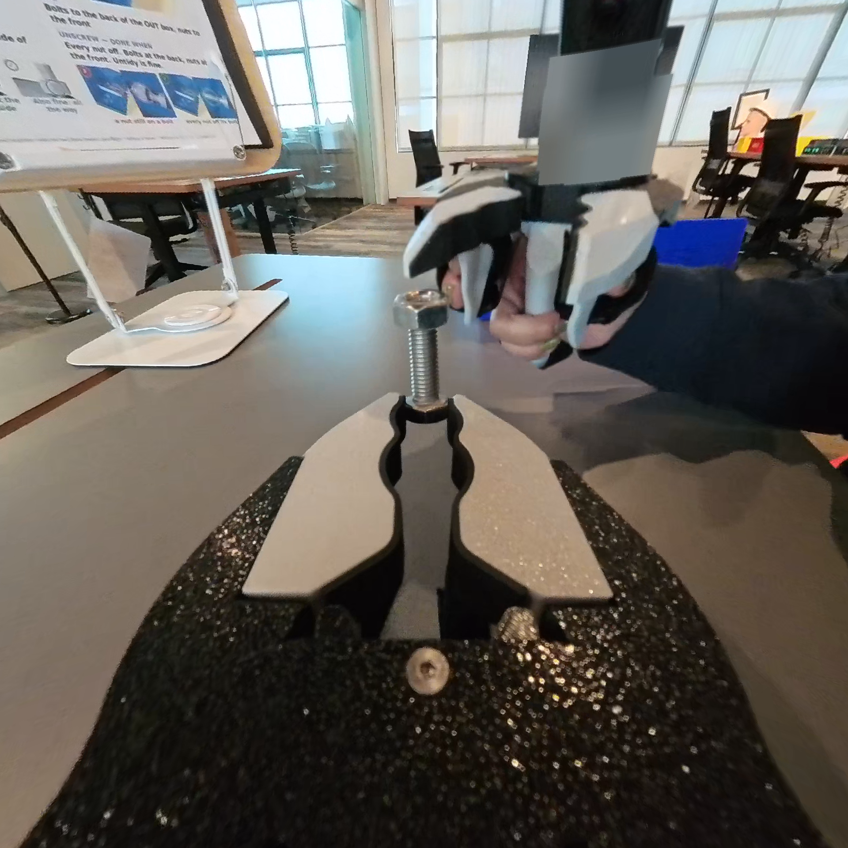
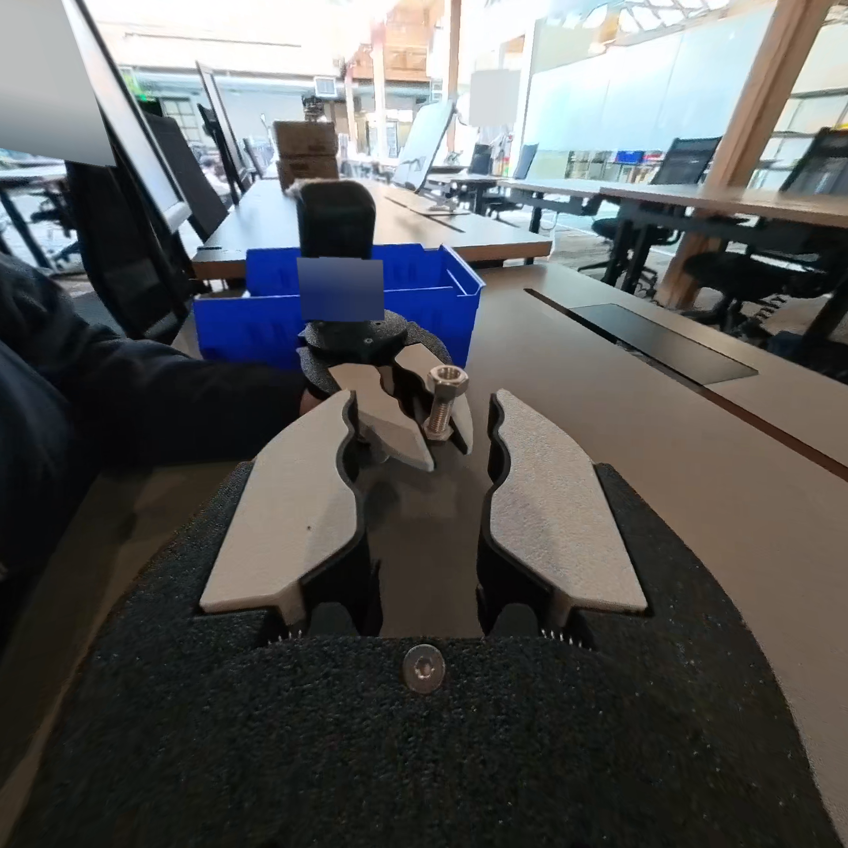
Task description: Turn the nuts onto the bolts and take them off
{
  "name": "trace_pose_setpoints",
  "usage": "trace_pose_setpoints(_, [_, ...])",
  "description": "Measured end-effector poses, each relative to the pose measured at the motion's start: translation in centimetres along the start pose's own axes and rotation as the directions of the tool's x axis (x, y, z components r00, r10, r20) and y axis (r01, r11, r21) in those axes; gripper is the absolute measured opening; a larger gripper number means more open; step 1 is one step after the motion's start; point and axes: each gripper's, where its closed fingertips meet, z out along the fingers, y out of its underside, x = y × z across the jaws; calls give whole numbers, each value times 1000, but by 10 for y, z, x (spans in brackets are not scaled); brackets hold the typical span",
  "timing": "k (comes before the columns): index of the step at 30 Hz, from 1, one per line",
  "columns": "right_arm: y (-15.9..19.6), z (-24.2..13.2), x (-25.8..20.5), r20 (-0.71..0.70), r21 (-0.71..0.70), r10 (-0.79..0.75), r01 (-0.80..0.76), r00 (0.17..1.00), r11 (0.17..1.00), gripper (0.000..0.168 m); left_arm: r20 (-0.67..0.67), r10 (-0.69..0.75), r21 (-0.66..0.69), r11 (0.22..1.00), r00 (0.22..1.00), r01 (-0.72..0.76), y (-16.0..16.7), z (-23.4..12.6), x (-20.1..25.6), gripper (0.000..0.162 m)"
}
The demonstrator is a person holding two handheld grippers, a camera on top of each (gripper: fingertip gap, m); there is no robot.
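A steel bolt [image 1: 423, 367] stands upright, with its hex head down between the tips of my left gripper [image 1: 426, 408], which is shut on it. A hex nut [image 1: 420, 309] sits at the top end of the thread. My right gripper [image 1: 493, 293] is open just to the right of the nut, apart from it. In the right wrist view the right gripper [image 2: 423, 401] has its fingers spread wide, and the bolt [image 2: 439, 410] with its nut [image 2: 447, 378] stands just beyond them, held by the left gripper [image 2: 443, 443].
The grey table [image 1: 229, 459] lies under both grippers. An instruction sheet on a white stand [image 1: 183, 330] is at the far left. A blue bin [image 2: 257, 321] stands behind the left gripper, and it shows at the right in the left wrist view [image 1: 697, 243]. A dark recessed panel [image 2: 651, 339] is set in the table.
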Motion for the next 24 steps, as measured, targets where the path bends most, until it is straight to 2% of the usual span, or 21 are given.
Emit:
trace_pose_setpoints(5, [1, 2, -1, -16, 11, -22, 22, 1000, 1000, 54, -8, 16, -24, 1000, 1000, -16, 3, 2, 2, 16])
trace_pose_setpoints(9, [-10, 6, -11, 43, 54, -23, 21, 999, 998, 53, -13, 26, -39, 999, 1000, -26, 5, 4, 4, 16])
trace_pose_setpoints(14, [-1, 11, -12, 41, 29, -25, 24, 999, 999, 53, -14, 23, -34, 999, 1000, -24, 4, 3, 4, 16])
trace_pose_setpoints(17, [-4, 11, -5, 1, 43, -25, 25, 1000, 999, 49, -21, 25, -39, 999, 999, -26, 5, 4, 4, 16])
trace_pose_setpoints(24, [6, 17, -3, 34, -7, 12, -12, 999, 1000, 40, -71, 33, -15, 999, 997, -34, 2, 3, 12, 16])
